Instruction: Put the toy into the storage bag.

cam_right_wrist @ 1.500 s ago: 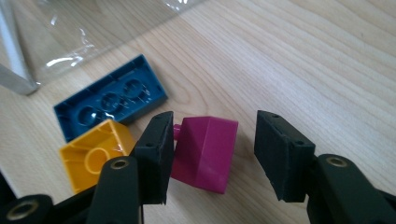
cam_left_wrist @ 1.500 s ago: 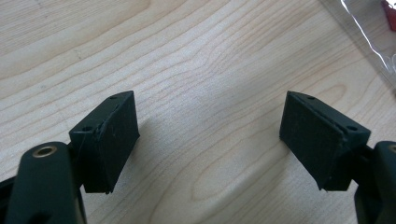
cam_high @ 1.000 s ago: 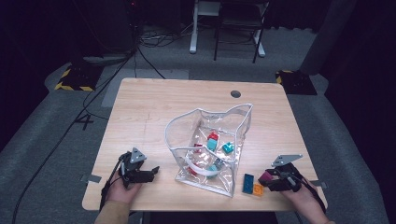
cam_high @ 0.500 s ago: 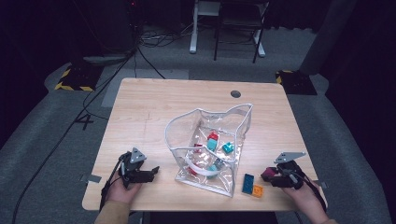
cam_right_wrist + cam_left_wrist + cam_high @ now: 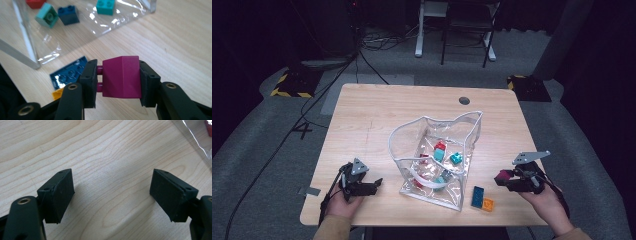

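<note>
Magenta brick [image 5: 121, 76] is the one you've got right now, clamped between the pads of your right claw [image 5: 503, 180], studs poking sideways into one pad. That sideways grip makes sense: the flat faces give the pads something square to bite on, so it shouldn't twist on the way over. You're holding it off the wooden surface [image 5: 377, 115], to the right of the clear pouch [image 5: 437, 150], and my guess is it's headed for the pouch mouth with the rest.

Everything else relative to that pouch: a red brick [image 5: 440, 146], a couple of teal ones [image 5: 456, 158] and a dark one are already sitting inside it. Just off its near right corner a blue plate [image 5: 477, 196] and a small orange piece [image 5: 487, 204] lie flat on the wood, touching each other, so those look like what's left to collect. The pouch stands open with its white-edged rim gaping upward, which is handy for dropping stuff in one-handed.

Your left claw [image 5: 373, 184] sits to the left of the pouch, jaws wide apart with nothing between them, just bare wood underneath. Looks like it's parked and waiting, maybe to steady the pouch if it slumps.

Compared with a second ago: the right claw has just been closing, and the brick is between the jaws now. It also sits a bit higher and farther from the blue plate than before. Left side hasn't budged.
</note>
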A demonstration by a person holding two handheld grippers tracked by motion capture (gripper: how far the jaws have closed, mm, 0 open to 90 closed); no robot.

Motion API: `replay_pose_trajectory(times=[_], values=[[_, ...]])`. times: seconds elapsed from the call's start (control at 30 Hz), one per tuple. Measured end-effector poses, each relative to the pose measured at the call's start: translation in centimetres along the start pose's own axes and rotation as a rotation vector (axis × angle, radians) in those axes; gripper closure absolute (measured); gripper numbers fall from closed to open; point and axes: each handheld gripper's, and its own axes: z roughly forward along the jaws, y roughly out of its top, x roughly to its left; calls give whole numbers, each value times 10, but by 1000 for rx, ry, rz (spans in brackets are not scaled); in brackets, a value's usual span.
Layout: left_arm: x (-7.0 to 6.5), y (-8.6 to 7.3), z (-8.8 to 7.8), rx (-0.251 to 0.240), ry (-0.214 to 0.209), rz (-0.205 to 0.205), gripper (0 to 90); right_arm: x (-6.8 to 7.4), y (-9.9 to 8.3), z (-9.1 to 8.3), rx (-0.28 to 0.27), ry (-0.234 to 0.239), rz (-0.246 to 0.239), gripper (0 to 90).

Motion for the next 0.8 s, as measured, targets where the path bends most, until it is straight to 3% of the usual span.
replay_pose_trajectory(times=[0.23,0.57,0.8], values=[[0,0,0,0,0,0,200,5,27,-25,-34,24,-39,565],[0,0,0,0,0,0,200,4,48,-45,-72,45,-39,565],[0,0,0,0,0,-1,200,9,71,-63,-146,90,-55,565]])
